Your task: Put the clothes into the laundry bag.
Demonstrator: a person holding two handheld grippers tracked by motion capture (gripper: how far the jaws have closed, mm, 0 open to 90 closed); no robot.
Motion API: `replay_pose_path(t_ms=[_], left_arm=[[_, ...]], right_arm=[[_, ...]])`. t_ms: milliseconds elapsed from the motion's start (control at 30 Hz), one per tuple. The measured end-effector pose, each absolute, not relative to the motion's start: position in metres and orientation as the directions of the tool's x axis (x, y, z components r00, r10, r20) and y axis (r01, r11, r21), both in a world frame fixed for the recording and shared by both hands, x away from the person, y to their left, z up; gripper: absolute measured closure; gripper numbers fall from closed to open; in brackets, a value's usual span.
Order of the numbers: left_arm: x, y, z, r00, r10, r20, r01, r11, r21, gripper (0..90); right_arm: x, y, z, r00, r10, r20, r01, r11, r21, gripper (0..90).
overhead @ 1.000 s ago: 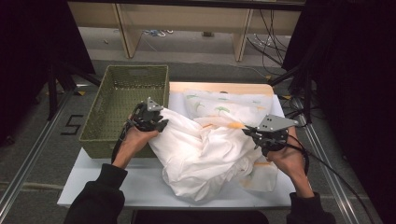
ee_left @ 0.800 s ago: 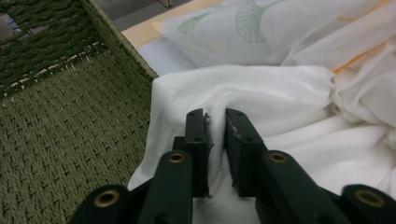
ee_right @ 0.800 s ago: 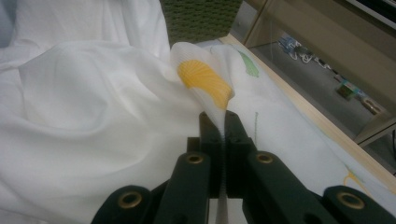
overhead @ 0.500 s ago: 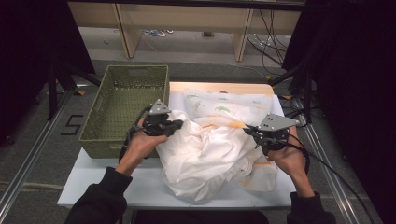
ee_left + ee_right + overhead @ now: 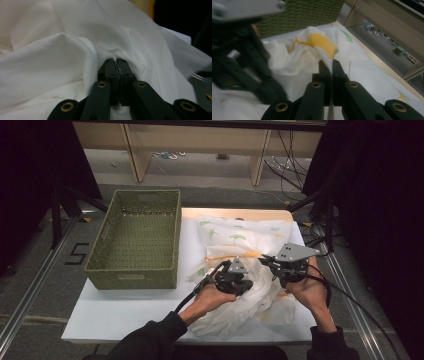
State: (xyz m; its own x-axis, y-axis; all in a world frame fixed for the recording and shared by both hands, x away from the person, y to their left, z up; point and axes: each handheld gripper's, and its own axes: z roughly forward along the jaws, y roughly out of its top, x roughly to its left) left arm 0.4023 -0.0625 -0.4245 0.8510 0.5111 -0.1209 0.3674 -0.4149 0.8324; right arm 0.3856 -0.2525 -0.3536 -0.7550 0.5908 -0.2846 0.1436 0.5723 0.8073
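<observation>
White cloth (image 5: 245, 295) with leaf print and a yellow band lies bunched on the white board (image 5: 125, 312) over the table, right of the green woven basket (image 5: 137, 237); basket sits at the board's left rear, apart from the cloth; left gripper (image 5: 239, 281) at the middle of the cloth heap, jaws clamped together on a pinched fold of plain white fabric, seen in the left gripper view with fabric puckered at the tips (image 5: 117, 62); right gripper (image 5: 285, 270) just beside it to the right, jaws pressed together on a fold bearing the yellow band (image 5: 322, 45), cloth edge running down between the pads; both grippers near each other, each hand behind its gripper
</observation>
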Motion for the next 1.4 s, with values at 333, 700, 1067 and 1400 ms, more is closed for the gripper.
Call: replay_pose_path(t_ms=[333,700,1067,1400], left_arm=[[0.429,-0.056,-0.429,0.824,0.549,-0.143,0.382,-0.35,0.855,71.0],[0.359,0.017,-0.382,0.81,0.584,0.048,0.268,-0.442,0.856,17.7],[0.351,0.013,-0.451,0.894,0.445,-0.045,0.351,-0.636,0.687,15.6],[0.385,-0.038,-0.463,0.858,0.512,-0.038,0.355,-0.539,0.764,72.3]], right_arm=[[0.387,-0.257,-0.357,-0.757,0.594,-0.273,0.162,0.575,0.802,89.7],[0.387,-0.256,-0.357,-0.759,0.59,-0.275,0.159,0.578,0.8,89.7],[0.387,-0.254,-0.359,-0.761,0.587,-0.276,0.159,0.582,0.798,89.7],[0.387,-0.255,-0.358,-0.763,0.587,-0.272,0.161,0.579,0.799,89.7]])
